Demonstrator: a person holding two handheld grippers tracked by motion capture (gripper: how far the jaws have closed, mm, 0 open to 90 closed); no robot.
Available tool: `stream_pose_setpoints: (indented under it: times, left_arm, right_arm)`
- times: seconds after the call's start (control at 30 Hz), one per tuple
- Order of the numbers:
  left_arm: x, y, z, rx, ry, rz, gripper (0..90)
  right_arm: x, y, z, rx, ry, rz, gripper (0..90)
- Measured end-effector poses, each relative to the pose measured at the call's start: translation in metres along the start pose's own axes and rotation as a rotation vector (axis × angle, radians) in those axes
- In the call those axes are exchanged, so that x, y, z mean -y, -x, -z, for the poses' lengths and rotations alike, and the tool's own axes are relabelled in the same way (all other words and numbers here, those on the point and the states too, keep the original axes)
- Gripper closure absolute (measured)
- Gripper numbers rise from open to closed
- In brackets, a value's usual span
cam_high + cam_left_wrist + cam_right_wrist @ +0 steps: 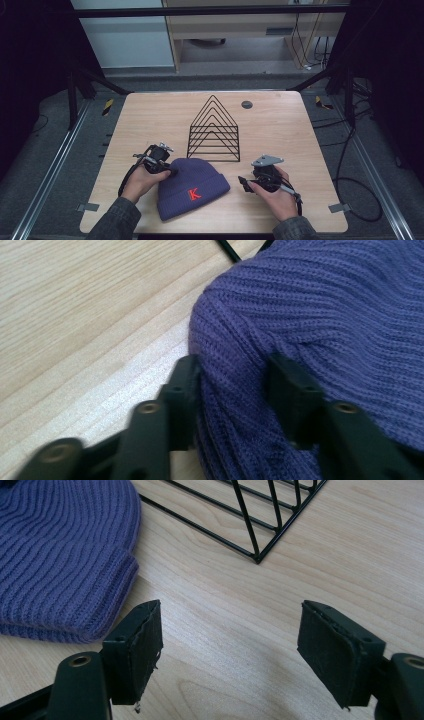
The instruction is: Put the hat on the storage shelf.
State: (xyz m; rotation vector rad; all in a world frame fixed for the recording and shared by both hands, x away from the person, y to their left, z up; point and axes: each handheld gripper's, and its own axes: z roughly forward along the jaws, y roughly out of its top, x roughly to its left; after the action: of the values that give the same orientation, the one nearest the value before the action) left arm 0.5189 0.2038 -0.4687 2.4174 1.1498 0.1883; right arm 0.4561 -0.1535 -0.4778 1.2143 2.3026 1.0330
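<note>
The left claw is clamped on a fold of the purple ribbed knit beanie while the right claw stands apart, empty; next, probably, lifting it off the wooden bench.

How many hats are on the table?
1. The purple knit hat with a red K lies at the near edge of the table, in front of the black wire rack. The left gripper pinches its edge. None looks hidden.
</note>
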Motion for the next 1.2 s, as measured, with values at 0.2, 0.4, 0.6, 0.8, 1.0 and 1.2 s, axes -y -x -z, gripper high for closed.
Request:
stream_pose_setpoints:
  times: [0.2, 0.4, 0.6, 0.8, 1.0, 1.2]
  left_arm:
    - [0.003, 0.002, 0.001, 0.000, 0.019, -0.001, 71.8]
    - [0.007, 0.007, 0.009, -0.019, 0.057, -0.033, 76.6]
    - [0.010, 0.012, 0.026, -0.032, 0.108, -0.067, 77.1]
    - [0.011, 0.023, 0.050, -0.036, 0.159, -0.115, 77.3]
    - [0.011, 0.031, 0.066, -0.052, 0.199, -0.151, 77.6]
    - [0.011, 0.033, 0.074, -0.072, 0.210, -0.171, 77.8]
  right_arm:
    - [0.000, 0.002, 0.001, 0.001, 0.008, -0.007, 26.0]
    - [0.000, 0.005, 0.003, 0.007, 0.019, -0.023, 25.8]
    - [0.000, 0.003, 0.004, 0.003, 0.015, -0.016, 25.3]
    - [-0.001, 0.003, 0.003, 0.011, 0.016, -0.010, 23.4]
    - [0.000, 0.002, 0.002, 0.015, 0.010, -0.012, 23.4]
    - [0.000, 0.003, 0.003, 0.015, 0.014, -0.011, 23.4]
